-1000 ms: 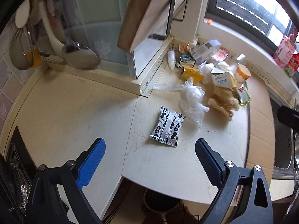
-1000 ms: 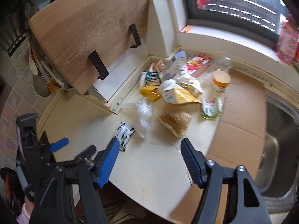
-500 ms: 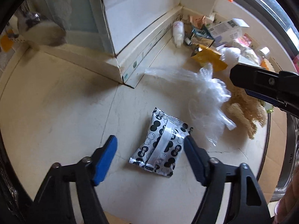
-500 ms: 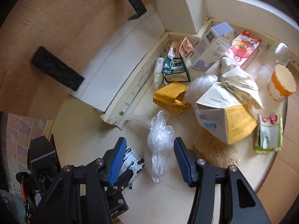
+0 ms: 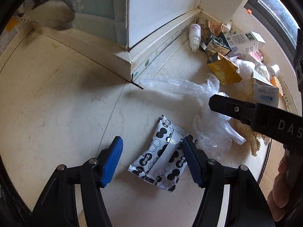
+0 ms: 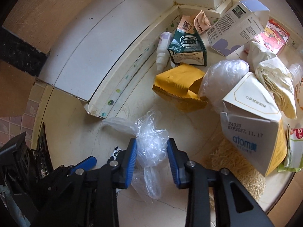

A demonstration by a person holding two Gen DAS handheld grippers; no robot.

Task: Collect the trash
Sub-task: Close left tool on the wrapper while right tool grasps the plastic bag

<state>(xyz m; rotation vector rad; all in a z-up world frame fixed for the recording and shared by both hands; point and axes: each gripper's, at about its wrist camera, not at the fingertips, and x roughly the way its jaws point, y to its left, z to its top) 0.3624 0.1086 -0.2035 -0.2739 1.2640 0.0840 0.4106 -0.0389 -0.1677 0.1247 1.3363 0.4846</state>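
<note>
A black-and-white patterned snack packet (image 5: 161,162) lies flat on the cream counter (image 5: 56,113). My left gripper (image 5: 151,139) points down over it, open, with a finger on each side; the right finger touches the packet's edge and the left finger stands apart from it. Just to the right lies a crumpled clear plastic bag (image 6: 149,151). My right gripper (image 6: 151,141) straddles the bag, and its jaws are closing on it. The bag fills most of the gap. In the right wrist view the left gripper (image 6: 85,162) and a corner of the packet (image 6: 114,152) show at lower left.
Behind the bag lies a litter pile: a yellow pouch (image 6: 180,87), a green carton (image 6: 187,45), a small white bottle (image 6: 162,49), a white "atom" box (image 6: 250,130), a long white box (image 6: 236,24) and a straw-coloured scrubber (image 6: 233,162). A white wall corner (image 5: 125,60) juts onto the counter.
Both grippers came down close to the counter. The left one narrowed around the packet and then held still. The right one moved in over the plastic bag and its fingers drew together.
</note>
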